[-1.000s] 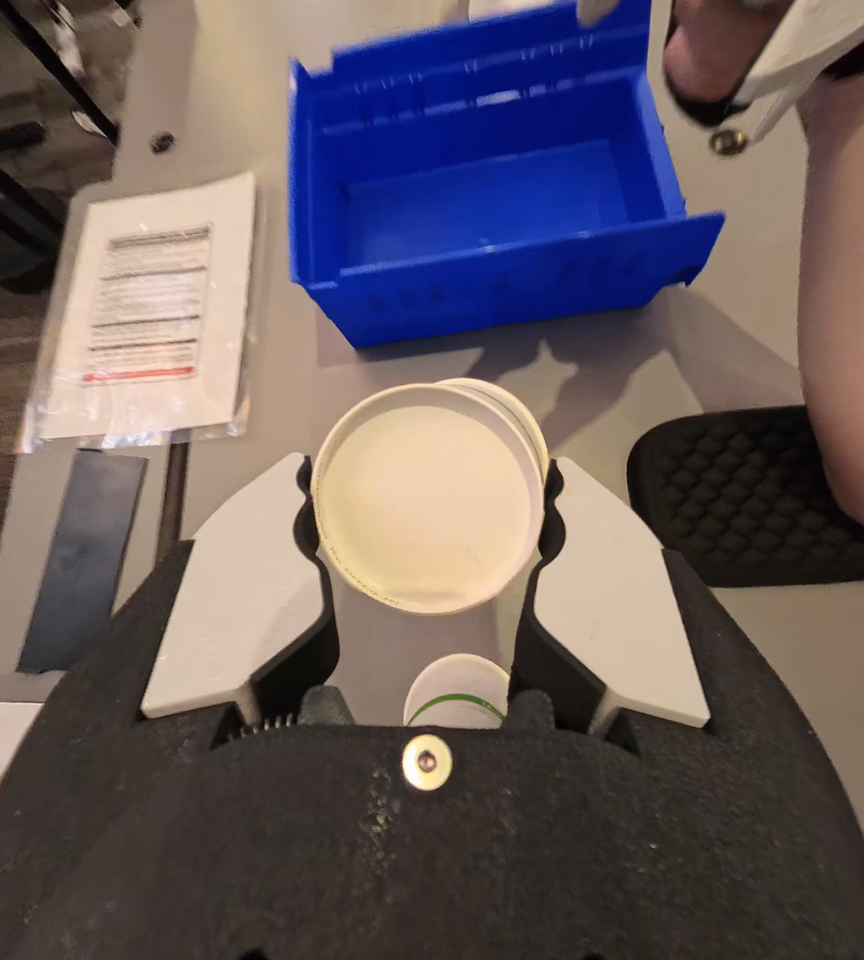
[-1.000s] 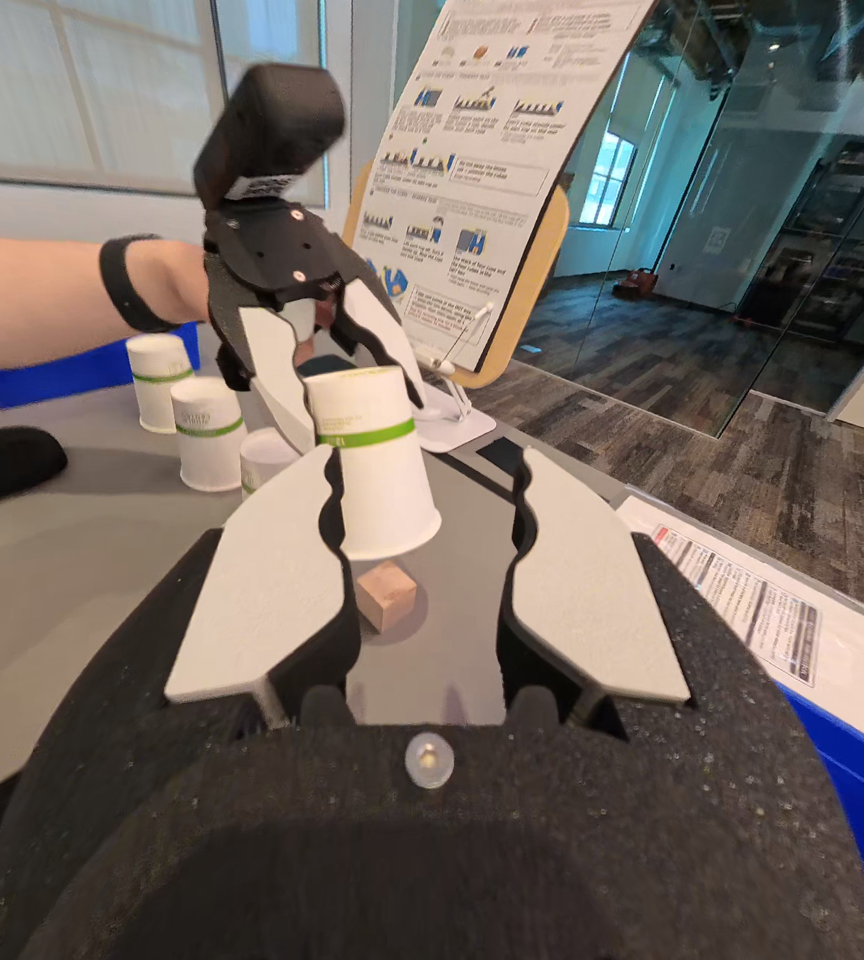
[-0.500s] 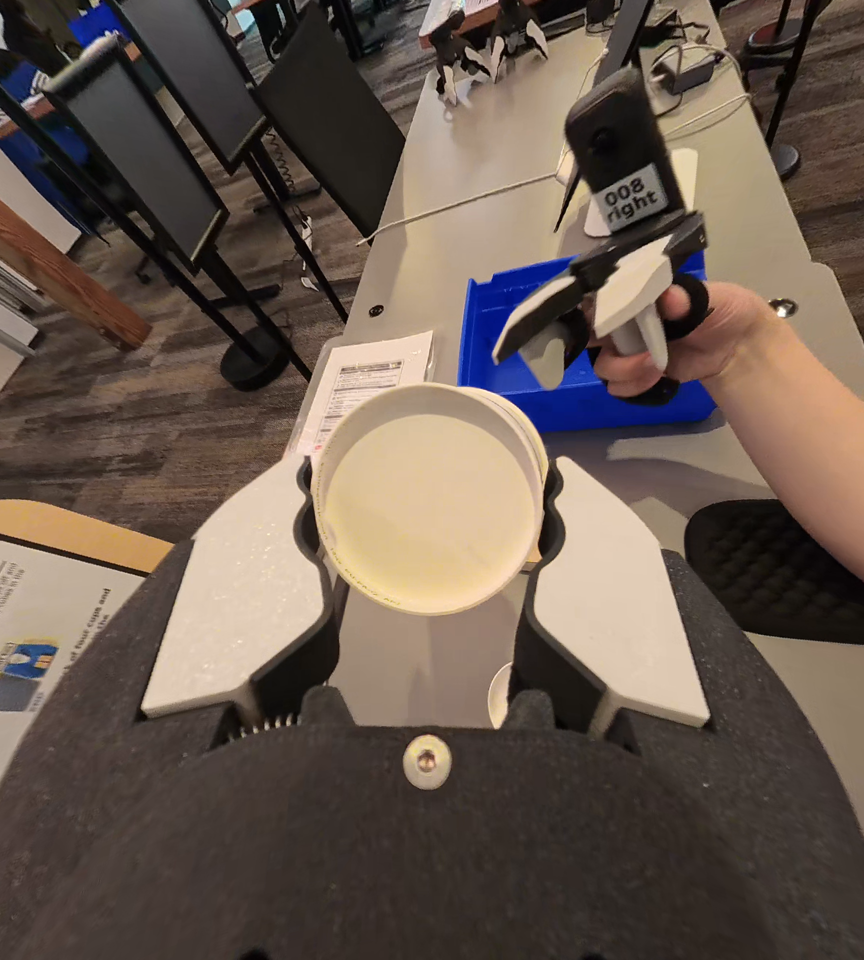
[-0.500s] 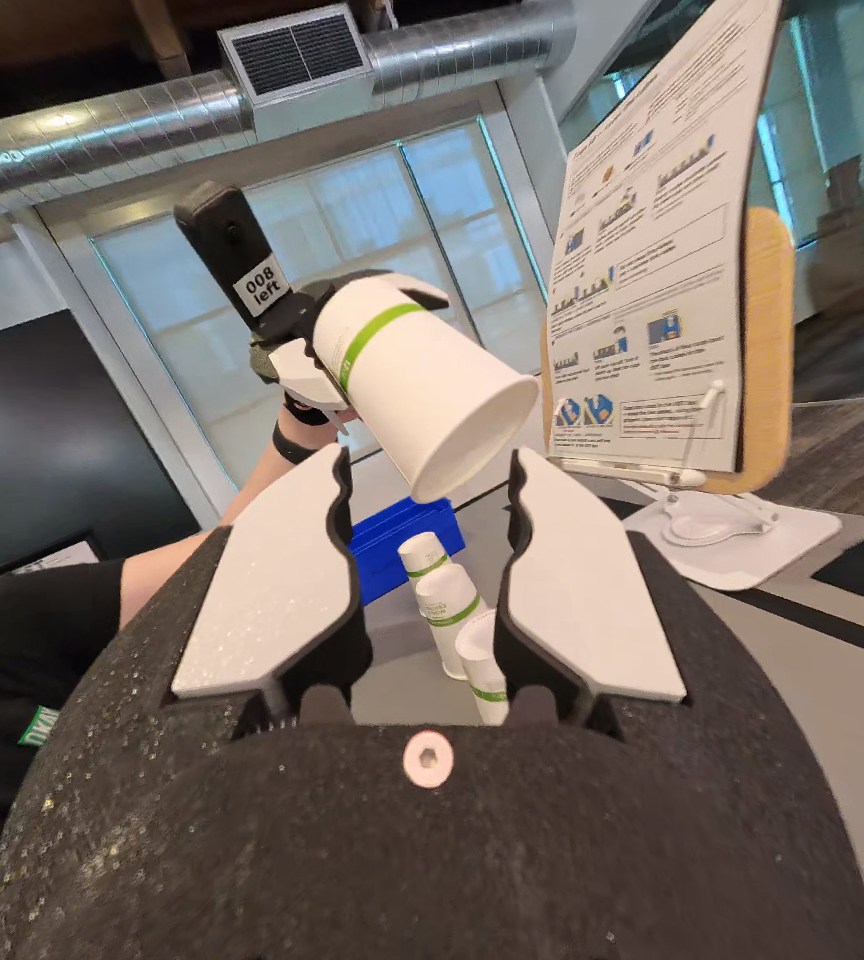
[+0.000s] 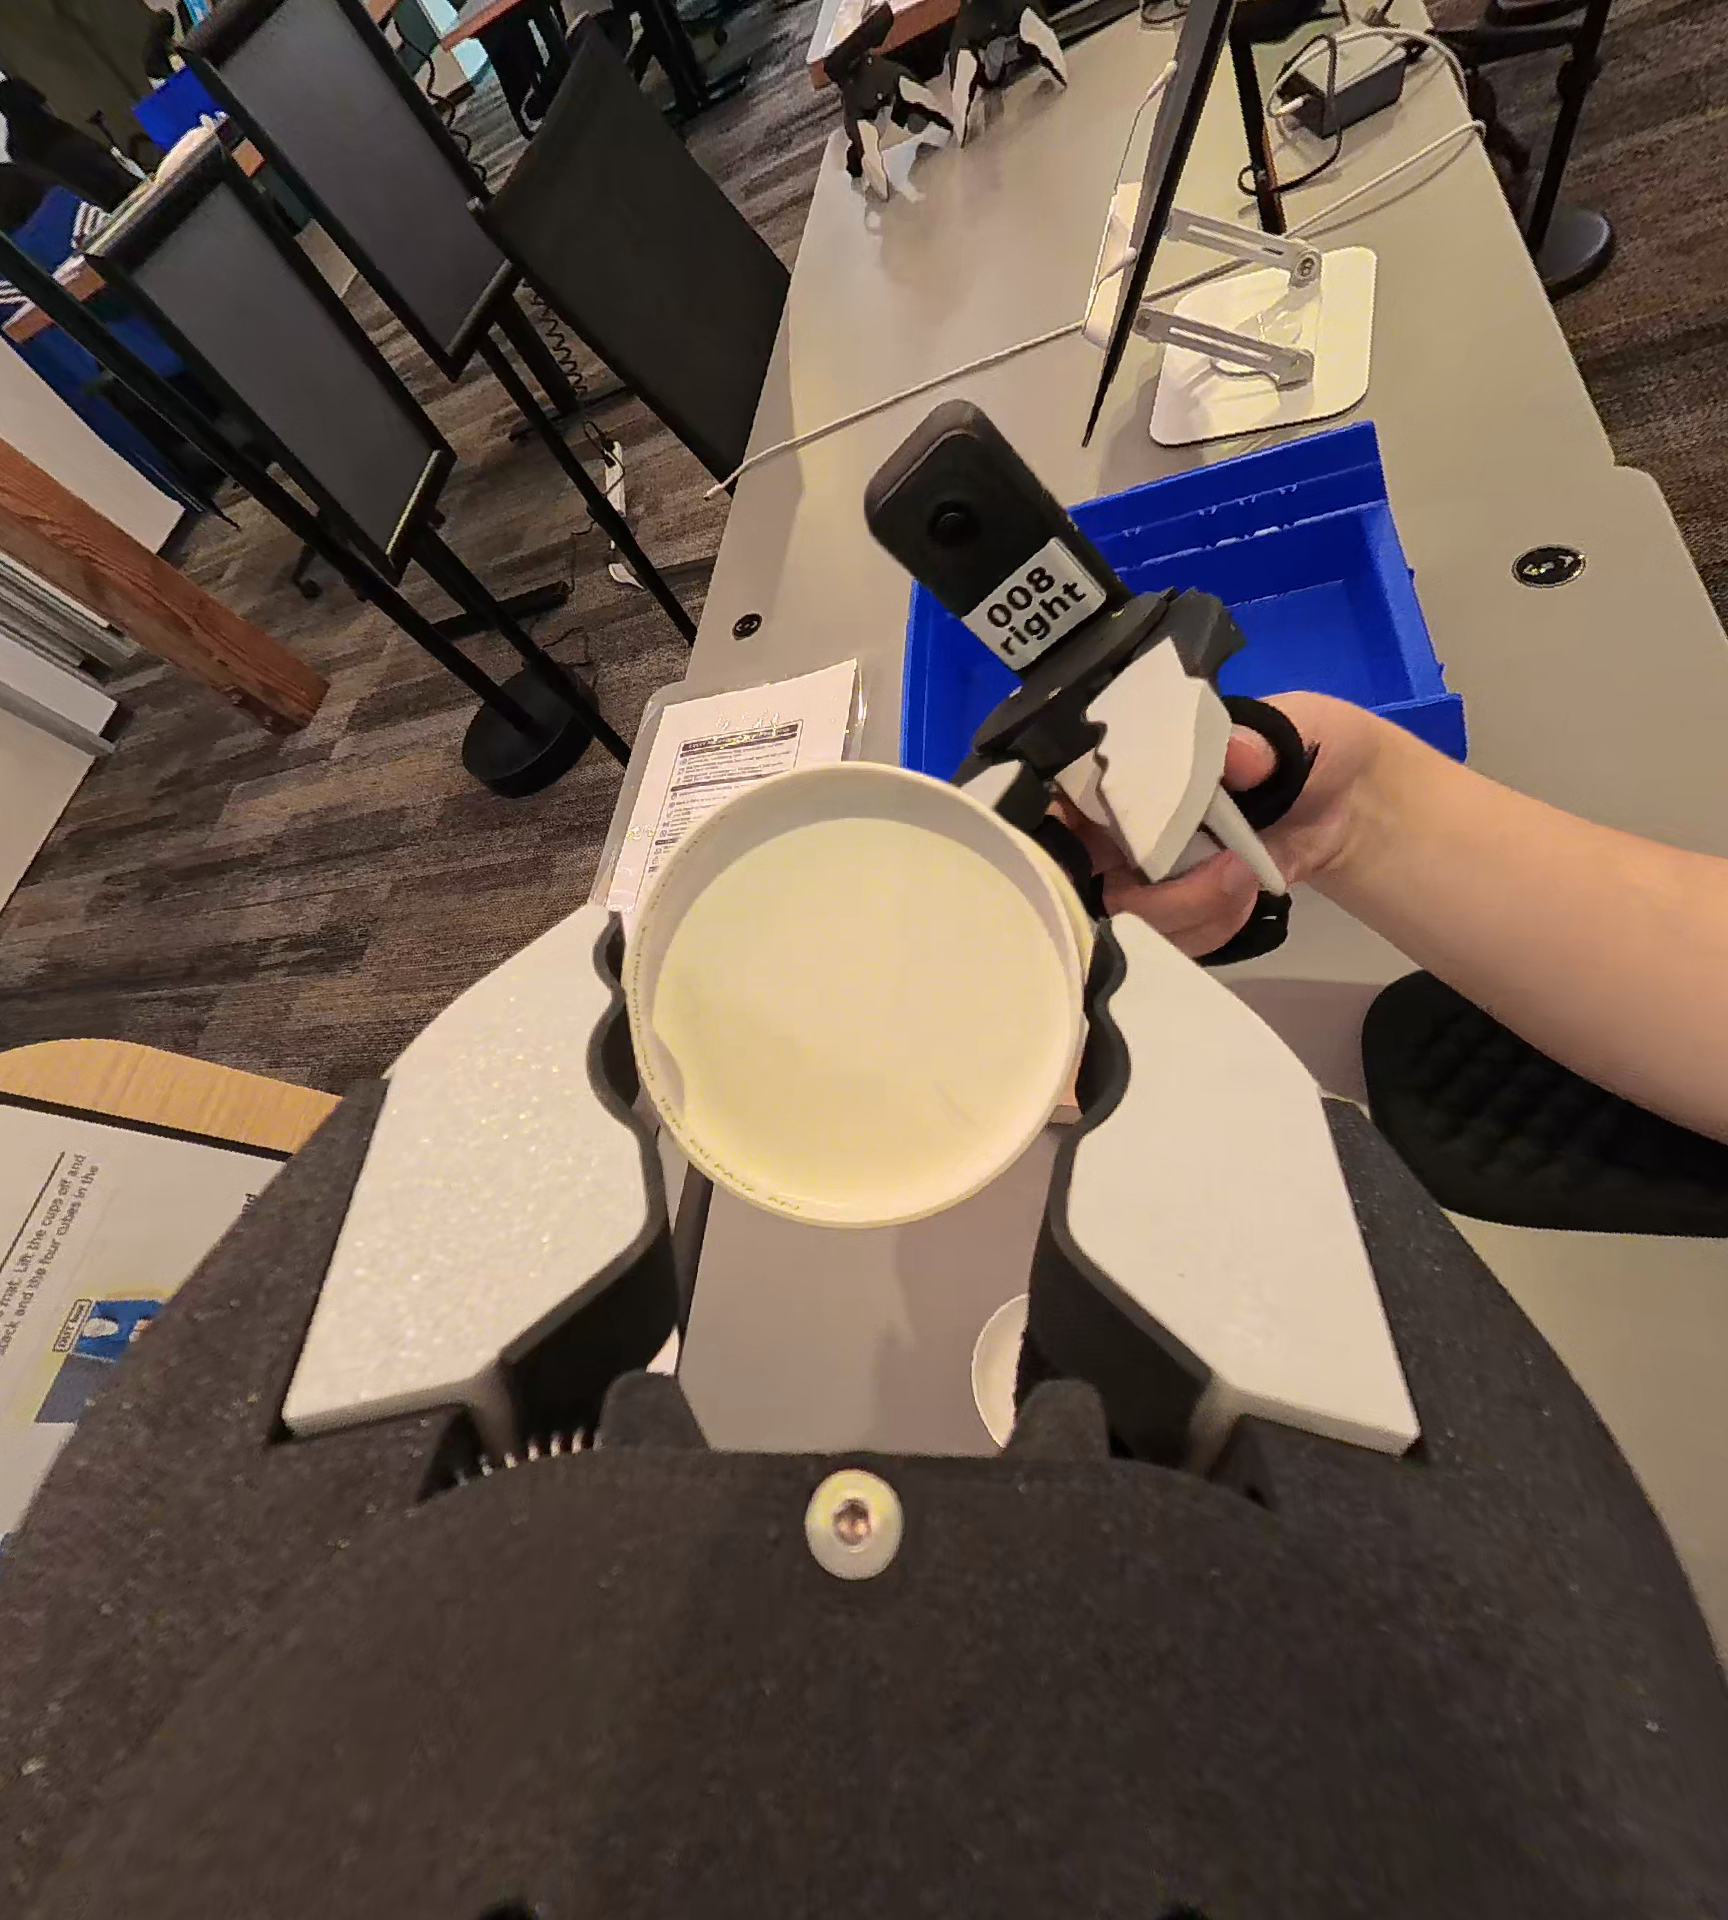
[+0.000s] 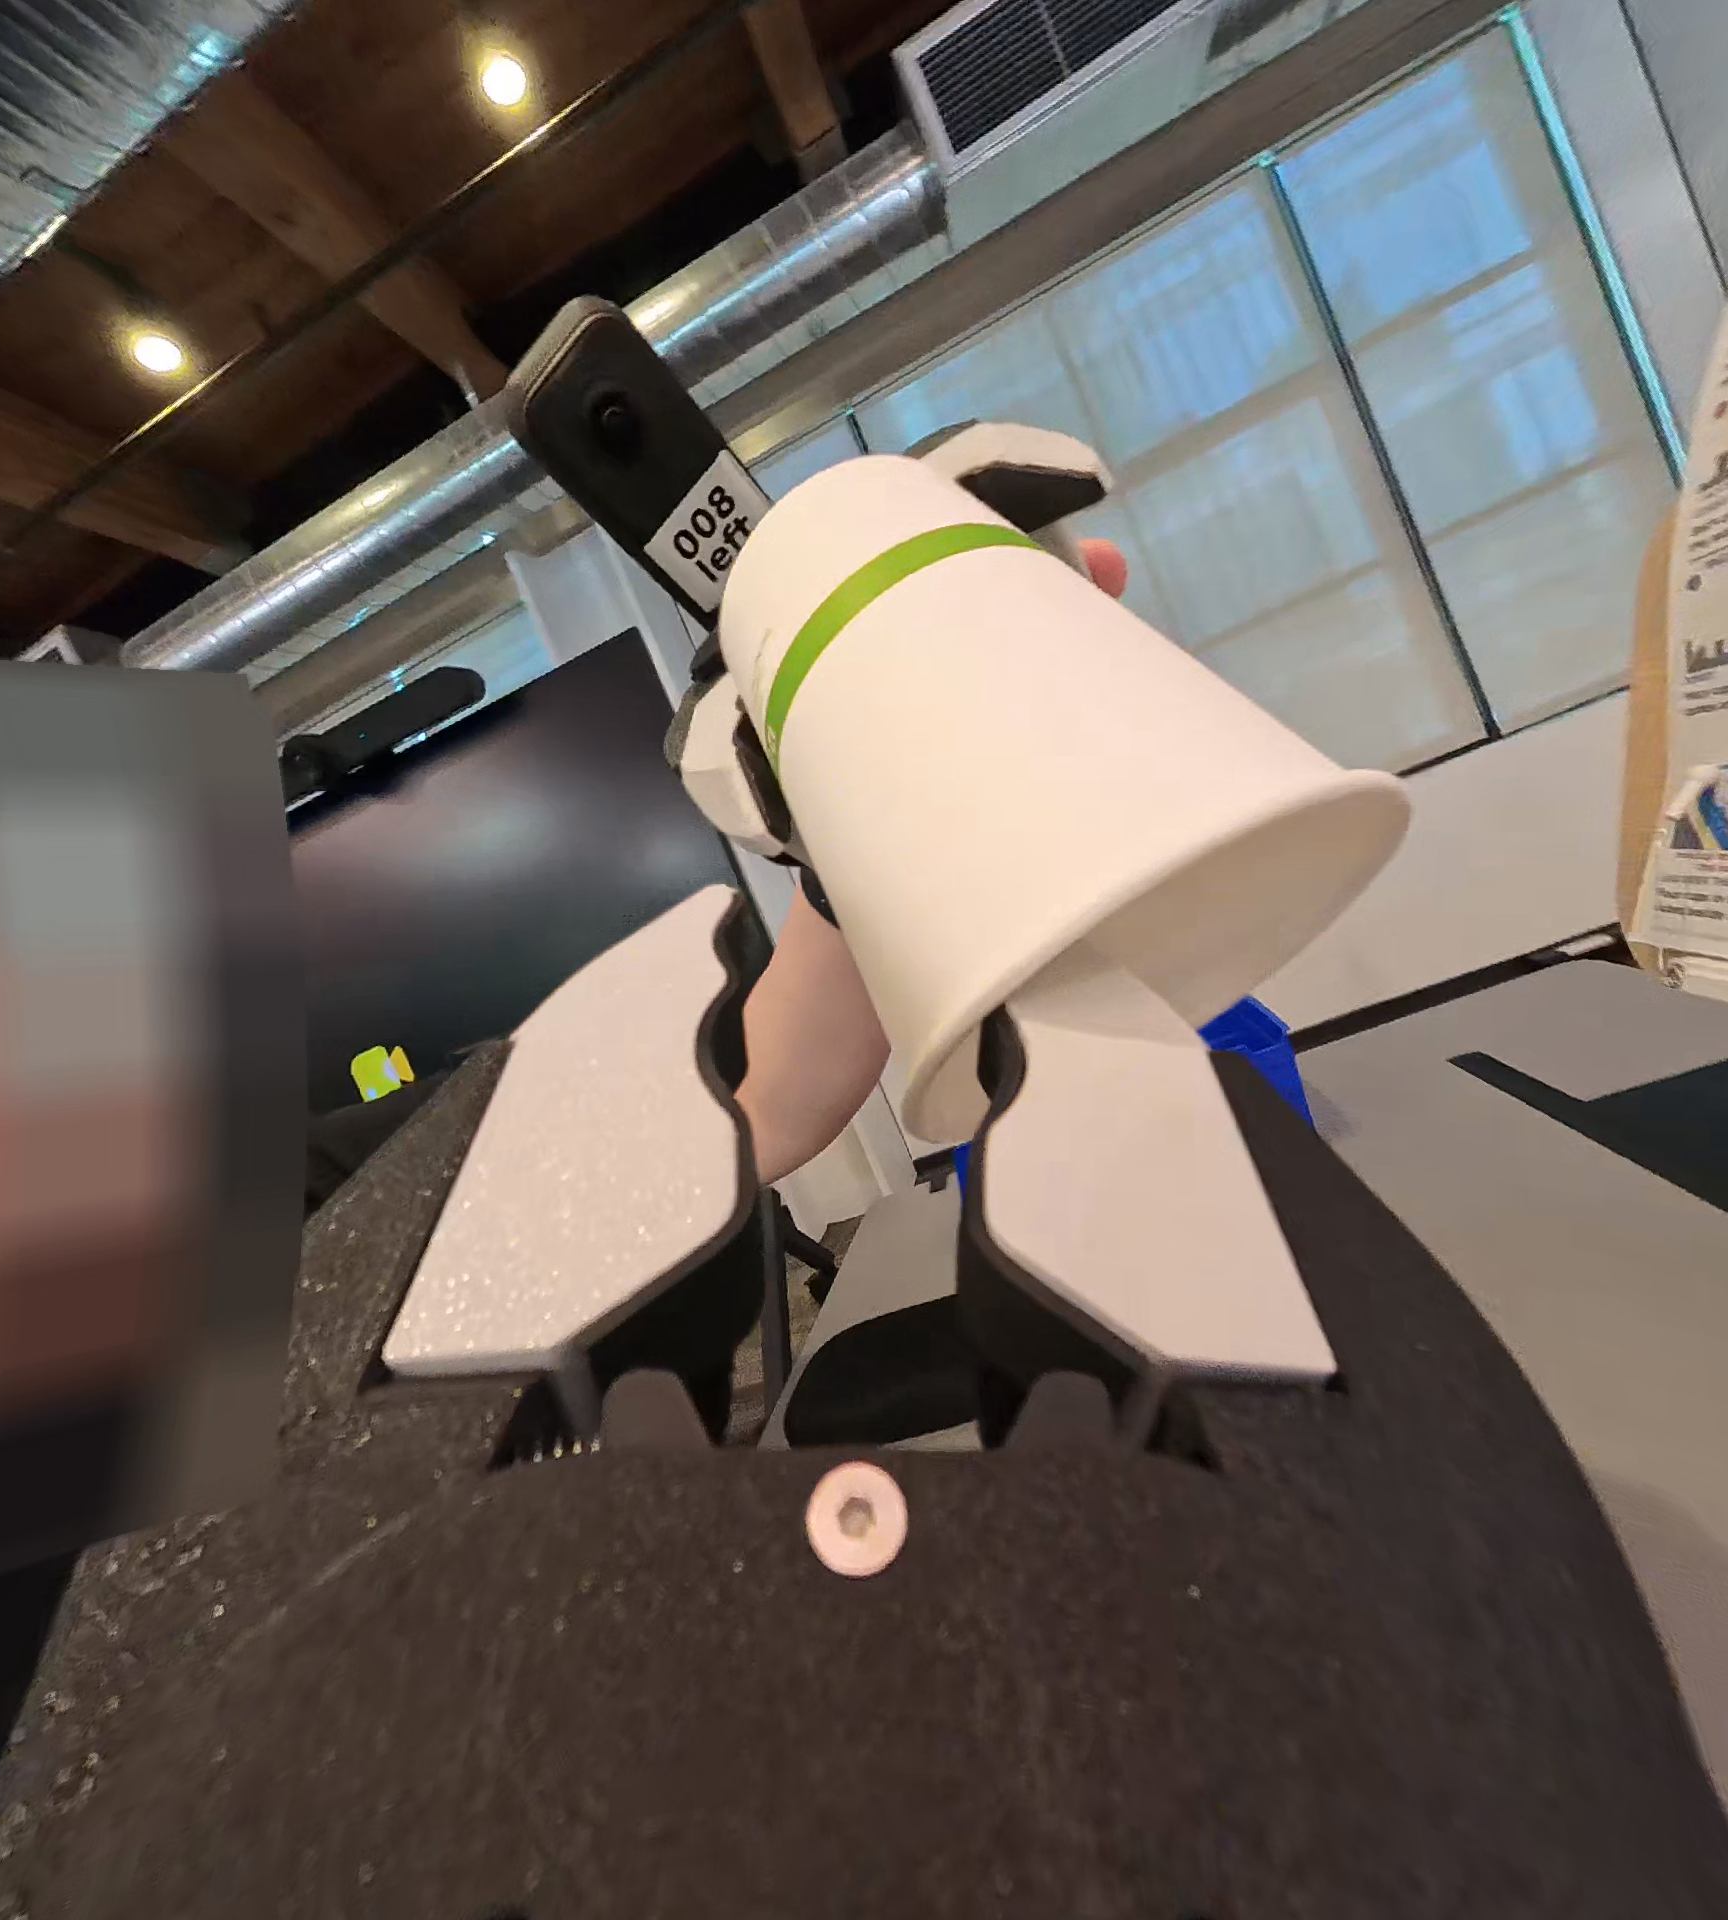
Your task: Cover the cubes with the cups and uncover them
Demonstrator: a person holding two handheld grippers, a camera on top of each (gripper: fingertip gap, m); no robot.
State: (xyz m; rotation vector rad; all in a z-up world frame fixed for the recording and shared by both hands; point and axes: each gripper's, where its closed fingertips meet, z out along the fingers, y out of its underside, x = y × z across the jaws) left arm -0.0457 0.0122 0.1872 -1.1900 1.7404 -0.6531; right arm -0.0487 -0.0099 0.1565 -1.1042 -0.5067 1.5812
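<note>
Left gripper (image 5: 855, 1049): pinching the cup (image 6: 1026, 769) near its base.
Cup axis: tilting — mouth pointing down toward the right gripper (image 6: 855, 1060).
Right gripper: spread, holding nothing — one finger entering the mouth.

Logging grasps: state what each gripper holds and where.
The left gripper grips a white paper cup with a green band by its closed base end. The right gripper is open, holding nothing.

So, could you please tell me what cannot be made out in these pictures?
- Cubes: none identifiable; in the left wrist view the cup in the left claw blocks the table behind.
- Second cup: only a rim sliver, behind a claw finger.
- Right wrist view: the right claw and cup hide most of the table; blur covers the left side.
</note>
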